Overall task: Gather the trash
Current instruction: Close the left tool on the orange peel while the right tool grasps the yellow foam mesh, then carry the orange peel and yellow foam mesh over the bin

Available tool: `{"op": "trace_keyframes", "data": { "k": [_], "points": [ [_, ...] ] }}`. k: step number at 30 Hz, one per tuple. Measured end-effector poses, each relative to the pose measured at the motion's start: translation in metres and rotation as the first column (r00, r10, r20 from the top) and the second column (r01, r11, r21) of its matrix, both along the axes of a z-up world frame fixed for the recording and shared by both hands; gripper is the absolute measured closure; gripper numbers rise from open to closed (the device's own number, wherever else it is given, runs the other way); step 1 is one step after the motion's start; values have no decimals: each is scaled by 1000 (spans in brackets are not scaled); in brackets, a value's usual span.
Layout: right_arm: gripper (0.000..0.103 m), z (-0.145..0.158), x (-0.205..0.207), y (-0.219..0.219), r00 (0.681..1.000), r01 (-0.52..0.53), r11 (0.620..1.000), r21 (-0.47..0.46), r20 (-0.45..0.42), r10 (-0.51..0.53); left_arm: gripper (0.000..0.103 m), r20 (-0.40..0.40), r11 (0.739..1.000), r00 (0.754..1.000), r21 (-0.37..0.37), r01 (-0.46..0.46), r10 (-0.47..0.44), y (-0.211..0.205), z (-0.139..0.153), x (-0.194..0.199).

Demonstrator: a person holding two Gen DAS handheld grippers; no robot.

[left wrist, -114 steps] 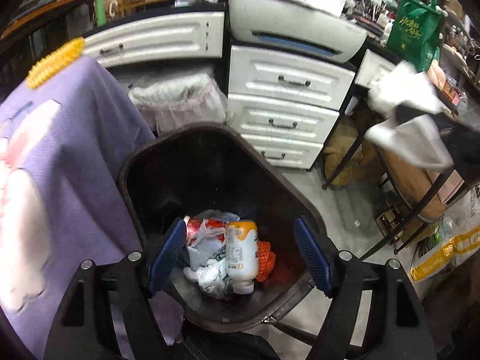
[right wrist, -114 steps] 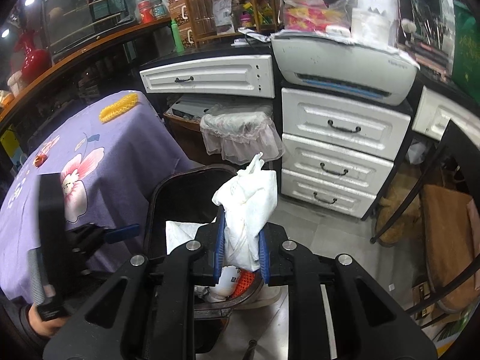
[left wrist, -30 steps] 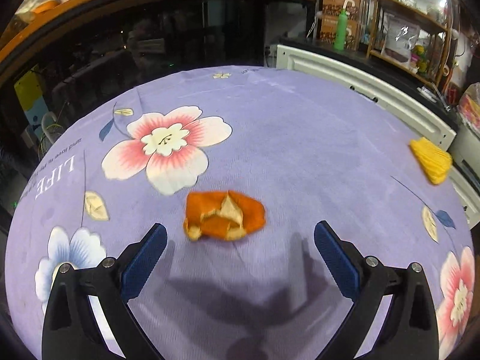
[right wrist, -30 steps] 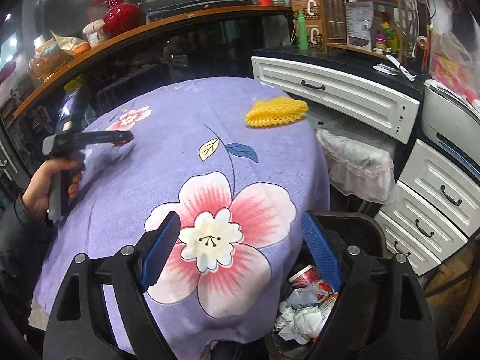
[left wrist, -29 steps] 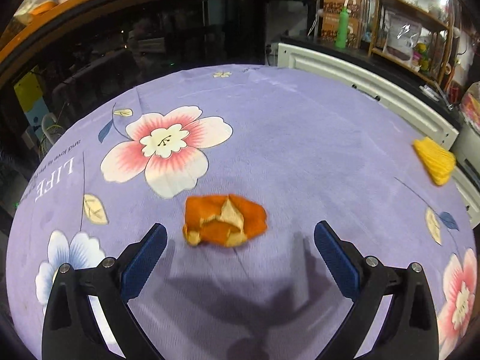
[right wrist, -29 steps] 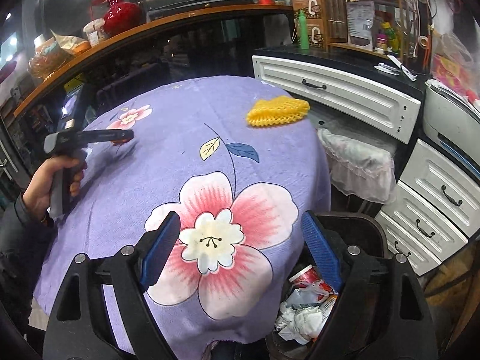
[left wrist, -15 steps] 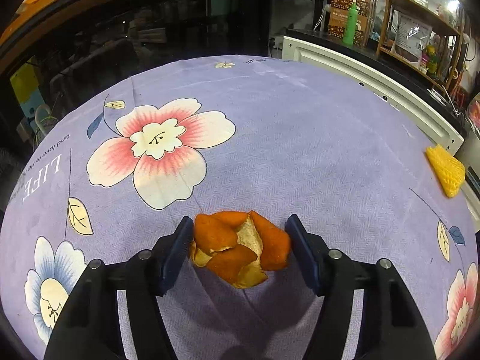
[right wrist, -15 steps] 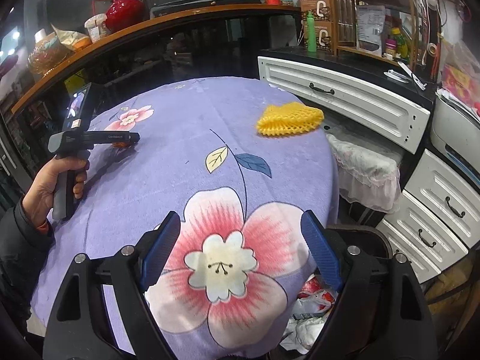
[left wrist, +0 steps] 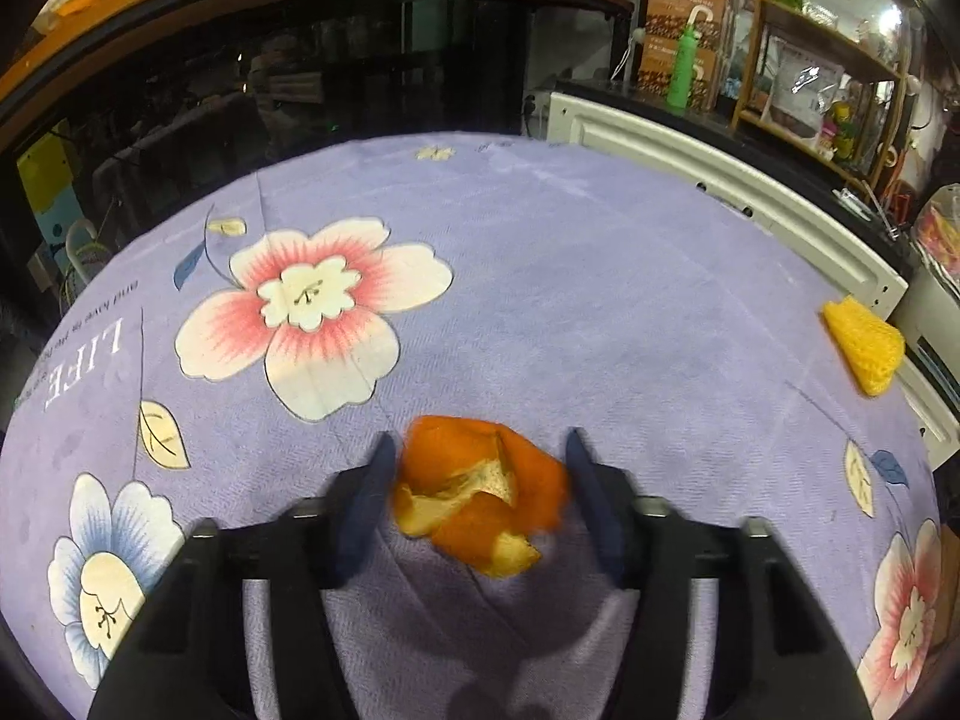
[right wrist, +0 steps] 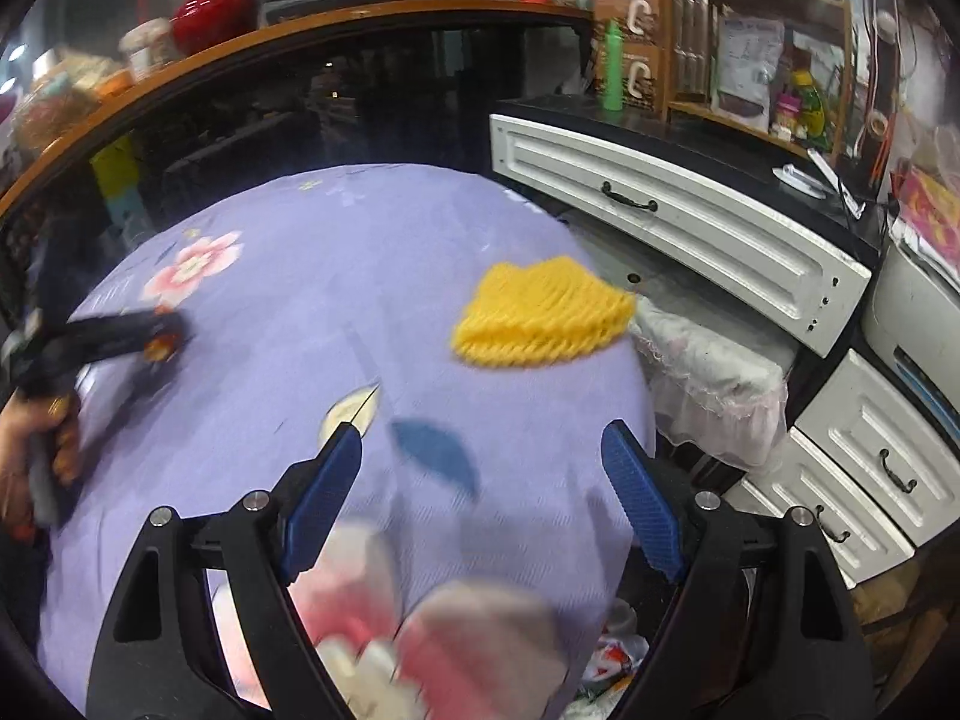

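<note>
Your left gripper point(left wrist: 480, 495) has just been closing and the orange peel point(left wrist: 477, 492) sits between its fingers. The left pad point(left wrist: 369, 495) touches the peel's left edge; the right pad point(left wrist: 591, 498) is at or just off the right edge, and motion blur hides whether it presses. So: a near-pinch, firm grip not confirmed.

The peel's long axis runs roughly across the gap, finger to finger, tilted down toward the right pad. Its torn pale pith side faces up and a curled flap points back toward your wrist. It lies on the purple flowered tablecloth point(left wrist: 540, 276), level with the fingertips, not lifted as far as the frame shows.

In your right wrist view the left gripper point(right wrist: 162, 339) is at far left with your hand point(right wrist: 33, 450) on its handle, an orange speck at its tip.

Your right gripper point(right wrist: 480, 489) has its fingers spread wide with nothing between them, only tablecloth. The yellow foam fruit net point(right wrist: 540, 321) lies ahead of the fingertips, well apart, closer to the right finger point(right wrist: 639, 507). Its long axis runs left-right, parallel to the finger gap, near the table edge.

The trash bin point(right wrist: 612, 660) shows below the right finger, with crumpled wrappers inside. The view is blurred.
</note>
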State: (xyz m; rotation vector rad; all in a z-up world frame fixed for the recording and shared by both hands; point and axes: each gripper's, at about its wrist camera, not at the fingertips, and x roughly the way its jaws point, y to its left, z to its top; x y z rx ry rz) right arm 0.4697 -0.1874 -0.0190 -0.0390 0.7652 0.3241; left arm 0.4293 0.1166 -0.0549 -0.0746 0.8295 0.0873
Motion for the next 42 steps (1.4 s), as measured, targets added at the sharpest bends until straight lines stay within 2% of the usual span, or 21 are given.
{"op": "trace_keyframes", "data": {
  "k": [3, 11, 12, 13, 17, 18, 19, 23, 30, 37, 42],
  "points": [
    [21, -6, 28, 2, 999, 13, 1000, -4, -35, -13, 55, 20, 1000, 1000, -20, 9, -8, 1, 5, -3],
    [22, -17, 79, 37, 998, 11, 989, -146, -54, -19, 64, 59, 998, 998, -67, 17, -13, 6, 15, -10],
    [28, -18, 83, 39, 998, 10, 987, -161, -58, -20, 64, 64, 997, 998, -72, 17, -13, 7, 16, -11],
    [38, -22, 89, 44, 997, 11, 982, -186, -72, -25, 65, 70, 997, 997, -76, 16, -11, 9, 18, -12],
    [49, -31, 100, 49, 994, 29, 975, -220, -100, -52, 66, 68, 996, 998, -91, 15, -9, 14, 17, -12],
    [64, -31, 100, 50, 994, 33, 973, -228, -94, -56, 76, 69, 995, 998, -98, 11, -4, 16, 17, -12],
    [72, -31, 101, 50, 994, 40, 970, -240, -86, -62, 76, 69, 994, 998, -106, 6, 2, 17, 17, -12],
    [79, -30, 101, 43, 994, 53, 973, -225, -81, -73, 76, 82, 994, 997, -107, 18, -9, 15, 20, -15],
    [81, -17, 84, 31, 997, 64, 982, -175, -30, -70, 77, 111, 994, 994, -109, 25, -13, 14, 25, -20],
    [81, 9, 34, 14, 999, 40, 993, -112, 29, -37, 77, 133, 992, 990, -109, 62, -47, 5, 30, -25],
    [81, 26, -9, -13, 998, 48, 998, -43, 49, -46, 77, 150, 993, 985, -70, 100, -89, -14, 34, -29]
  ]
}}
